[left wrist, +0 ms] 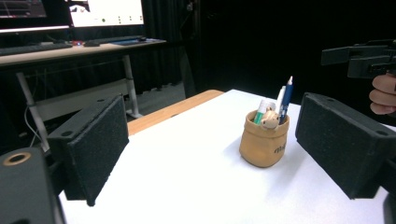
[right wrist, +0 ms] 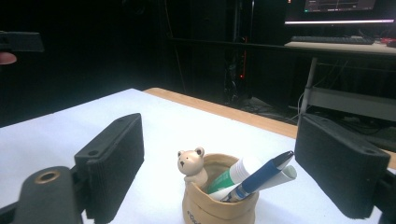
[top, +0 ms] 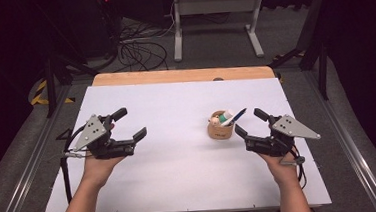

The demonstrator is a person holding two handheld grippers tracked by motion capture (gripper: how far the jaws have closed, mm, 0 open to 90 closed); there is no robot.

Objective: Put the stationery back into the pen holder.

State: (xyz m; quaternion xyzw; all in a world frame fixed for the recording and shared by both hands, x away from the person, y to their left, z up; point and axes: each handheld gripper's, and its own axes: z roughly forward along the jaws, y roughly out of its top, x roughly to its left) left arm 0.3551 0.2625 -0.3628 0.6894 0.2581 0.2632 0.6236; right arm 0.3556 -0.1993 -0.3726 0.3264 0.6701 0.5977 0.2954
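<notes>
A small tan pot [top: 221, 128] stands on the white table [top: 180, 161], right of centre. It holds a blue pen [top: 238, 115] and a white-and-green tube [top: 225, 117], and a little bear figure [right wrist: 191, 165] clings to its rim. My right gripper [top: 250, 122] is open just right of the pot, jaws pointing at it. In the right gripper view the pot [right wrist: 219, 203] sits close between the spread jaws [right wrist: 222, 130]. My left gripper [top: 130, 124] is open at the table's left, empty, facing the pot [left wrist: 264, 145] from farther off.
A wooden strip [top: 184, 75] borders the table's far edge. Beyond it are a grey desk frame [top: 216, 21] and cables [top: 139, 51] on the floor. A desk with monitors [left wrist: 105, 11] and a keyboard [right wrist: 331, 40] stands in the dark background.
</notes>
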